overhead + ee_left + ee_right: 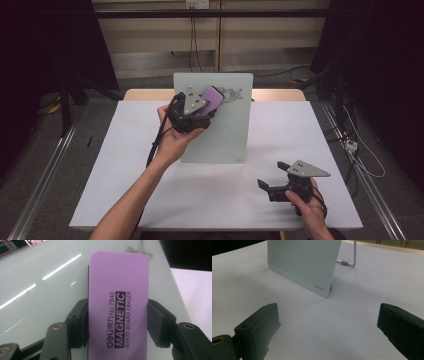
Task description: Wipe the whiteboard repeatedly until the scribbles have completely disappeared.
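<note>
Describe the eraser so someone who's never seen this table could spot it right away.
On the white table stands a pale glass board. At its upper left, the left gripper clamps the eraser: a rounded purple block, the only coloured thing there, printed "MAGNETIC WHITE BOARD ERASER".

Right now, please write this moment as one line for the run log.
left tongs: shut on purple magnetic whiteboard eraser | eraser: at scribble on tilted glass whiteboard | right tongs: open, empty, over white table

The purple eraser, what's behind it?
Behind the purple eraser, which the left gripper clamps, is the glass whiteboard, with black scribbles beside the eraser. Whatever drawing lies under the eraser is covered, and so is the eraser's wiping side.
</note>
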The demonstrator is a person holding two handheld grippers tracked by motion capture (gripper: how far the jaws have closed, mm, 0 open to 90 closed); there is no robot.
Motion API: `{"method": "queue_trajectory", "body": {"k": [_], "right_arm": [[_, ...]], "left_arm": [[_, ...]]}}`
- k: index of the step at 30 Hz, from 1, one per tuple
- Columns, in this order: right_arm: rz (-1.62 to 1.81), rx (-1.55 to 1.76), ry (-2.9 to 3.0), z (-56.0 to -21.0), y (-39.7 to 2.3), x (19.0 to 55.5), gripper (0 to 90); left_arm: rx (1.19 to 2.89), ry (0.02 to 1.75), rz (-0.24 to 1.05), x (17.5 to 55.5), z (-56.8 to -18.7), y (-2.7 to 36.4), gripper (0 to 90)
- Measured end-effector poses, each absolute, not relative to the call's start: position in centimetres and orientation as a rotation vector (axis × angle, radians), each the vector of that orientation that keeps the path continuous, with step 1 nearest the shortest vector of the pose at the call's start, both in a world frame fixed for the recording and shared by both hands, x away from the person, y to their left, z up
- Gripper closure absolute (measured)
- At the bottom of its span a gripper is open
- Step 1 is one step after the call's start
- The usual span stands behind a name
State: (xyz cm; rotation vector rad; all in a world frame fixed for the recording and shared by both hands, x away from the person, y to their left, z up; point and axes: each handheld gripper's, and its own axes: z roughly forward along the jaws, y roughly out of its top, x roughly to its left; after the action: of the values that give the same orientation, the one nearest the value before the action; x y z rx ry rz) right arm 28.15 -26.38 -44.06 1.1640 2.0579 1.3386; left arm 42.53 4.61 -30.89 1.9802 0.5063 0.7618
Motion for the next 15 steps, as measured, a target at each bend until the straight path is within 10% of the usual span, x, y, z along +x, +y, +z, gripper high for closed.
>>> {"method": "queue_trajectory", "body": {"k": [15], "right_arm": [[1.342, 1.166, 2.056, -44.1, -26.4, 28.2, 3.7]], "left_arm": [[2.028, 0.475, 0.713, 42.1, -32.0, 3.7, 40.9]]}}
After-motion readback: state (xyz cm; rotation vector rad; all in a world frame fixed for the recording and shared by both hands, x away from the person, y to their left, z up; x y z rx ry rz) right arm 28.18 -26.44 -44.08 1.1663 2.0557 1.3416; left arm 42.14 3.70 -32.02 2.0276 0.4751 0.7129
